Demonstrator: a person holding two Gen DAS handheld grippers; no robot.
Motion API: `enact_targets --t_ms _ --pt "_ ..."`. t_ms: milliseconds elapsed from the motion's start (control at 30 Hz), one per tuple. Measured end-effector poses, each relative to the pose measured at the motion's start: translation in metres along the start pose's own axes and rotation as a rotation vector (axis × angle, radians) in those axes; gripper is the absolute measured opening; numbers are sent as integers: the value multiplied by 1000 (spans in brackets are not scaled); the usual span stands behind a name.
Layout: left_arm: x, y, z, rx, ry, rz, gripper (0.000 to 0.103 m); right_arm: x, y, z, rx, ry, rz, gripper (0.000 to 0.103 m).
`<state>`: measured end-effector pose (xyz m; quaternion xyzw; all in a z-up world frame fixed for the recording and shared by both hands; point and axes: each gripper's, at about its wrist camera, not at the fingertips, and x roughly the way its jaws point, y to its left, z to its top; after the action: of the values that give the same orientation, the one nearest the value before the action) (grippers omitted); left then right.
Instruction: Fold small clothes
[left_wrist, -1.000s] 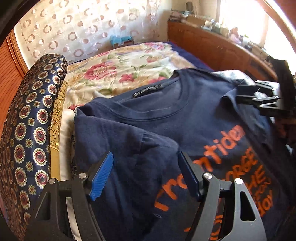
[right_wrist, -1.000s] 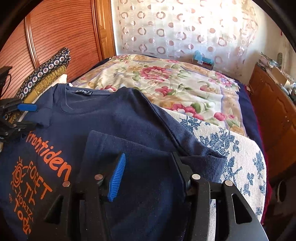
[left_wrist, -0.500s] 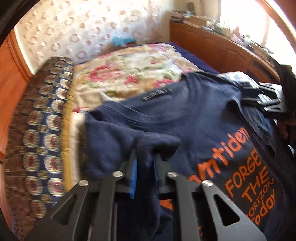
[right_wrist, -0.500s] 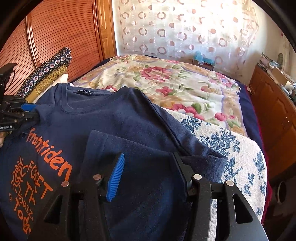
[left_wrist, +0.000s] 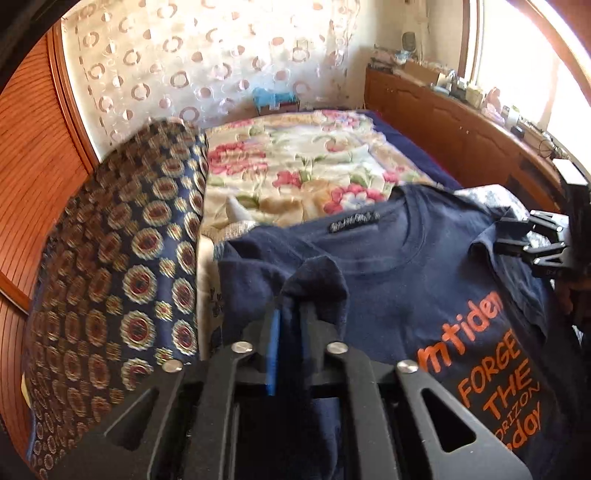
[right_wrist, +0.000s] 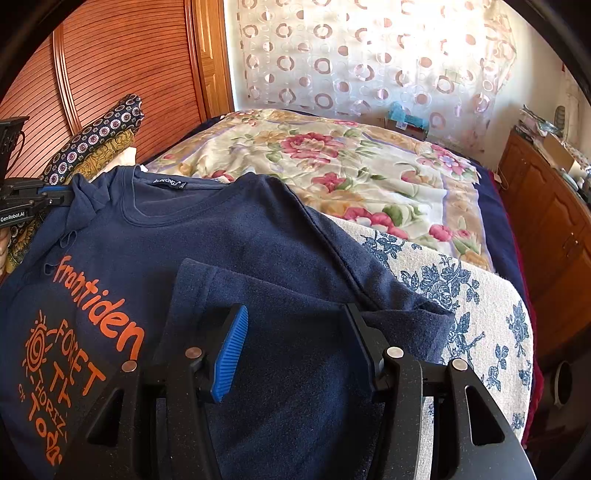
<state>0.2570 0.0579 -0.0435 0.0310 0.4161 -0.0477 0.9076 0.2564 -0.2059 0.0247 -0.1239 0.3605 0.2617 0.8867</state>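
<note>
A navy T-shirt (left_wrist: 406, 295) with orange lettering lies face up on the bed, also seen in the right wrist view (right_wrist: 221, 236). My left gripper (left_wrist: 291, 314) is closing its jaws on the shirt's left sleeve (left_wrist: 321, 277), which is bunched and raised between the blue pads. The right wrist view shows that gripper (right_wrist: 55, 195) pinching the sleeve at the far left. My right gripper (right_wrist: 295, 325) stands open over the other sleeve (right_wrist: 295, 387), which lies folded inward on the shirt. The left wrist view shows the right gripper (left_wrist: 532, 243) at the right edge.
A patterned navy pillow (left_wrist: 110, 277) lies left of the shirt. A floral bedspread (left_wrist: 295, 166) stretches behind it. A white cloth with blue flowers (right_wrist: 461, 295) lies under the shirt's right side. A wooden cabinet (left_wrist: 461, 129) lines the right wall, a slatted wooden door (right_wrist: 110, 74) the left.
My left gripper's jaws closed on the left sleeve, then rose and pulled the bunched fabric up and inward. The right gripper stayed where it was, still open.
</note>
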Motion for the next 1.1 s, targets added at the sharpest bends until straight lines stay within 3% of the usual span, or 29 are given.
enact_targets --t_ms 133,300,400,700,833,967,1100 --pt "-31 13 13 -39 -99 19 6 0 -2 0 16 -5 13 54" --pt "-57 41 20 -93 -166 47 6 0 -8 -1 51 -14 41 59" --pt "-63 52 16 -114 -176 58 5 -2 -15 -3 95 -15 50 59" --pt "-64 62 3 -136 -185 57 5 -29 -31 3 122 -33 -74 63" --pt "-63 61 3 -130 -186 41 5 -22 -40 0 139 4 -104 63" --pt "-63 53 1 -119 -190 14 4 -6 -46 2 168 53 -101 63" --pt "-62 44 -5 -110 -189 -6 4 7 -53 7 209 82 -33 63"
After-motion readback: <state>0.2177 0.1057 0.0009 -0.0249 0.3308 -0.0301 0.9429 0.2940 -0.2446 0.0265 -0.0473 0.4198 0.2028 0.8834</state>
